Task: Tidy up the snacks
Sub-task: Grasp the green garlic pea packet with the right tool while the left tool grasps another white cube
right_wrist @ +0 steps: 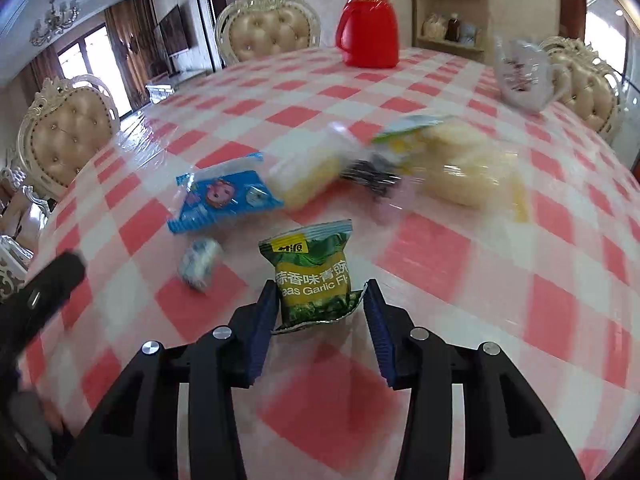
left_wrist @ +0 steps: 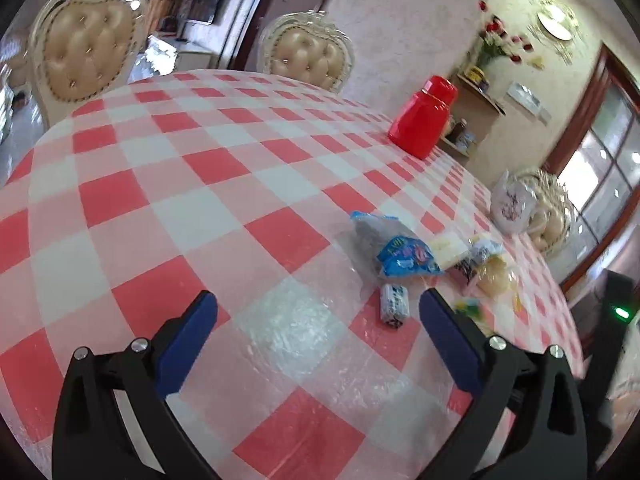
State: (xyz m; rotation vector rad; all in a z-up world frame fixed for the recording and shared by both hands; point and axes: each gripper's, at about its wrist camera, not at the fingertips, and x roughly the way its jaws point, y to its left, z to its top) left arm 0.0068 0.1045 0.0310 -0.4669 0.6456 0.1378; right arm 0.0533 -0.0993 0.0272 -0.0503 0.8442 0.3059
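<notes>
While the right tool (right_wrist: 320, 294) clamps a green foil pea packet (right_wrist: 312, 276), left tool (left_wrist: 318, 300) released, blue wrapped snack (right_wrist: 224, 196) and small white sachet (right_wrist: 200, 262) nearby, red-checked table (right_wrist: 460, 260), red plastic jug (right_wrist: 368, 24) behind.

Two hand-held grippers over the table, one gripping, one spread.

The right gripper (right_wrist: 320, 294) points steeply down and forward, its blue pads (right_wrist: 264, 320) drawn in on the lower end of the green pea packet (right_wrist: 314, 276), which stands upright between them; both pads appear to touch the packet's sides. The left gripper (left_wrist: 318, 304) tilts down less steeply, its two blue-padded fingers (left_wrist: 188, 340) spread wide apart with nothing between them. In the right wrist view the left gripper's black body shows blurred at the left edge, with part of a hand (right_wrist: 36, 424) below it.
</notes>
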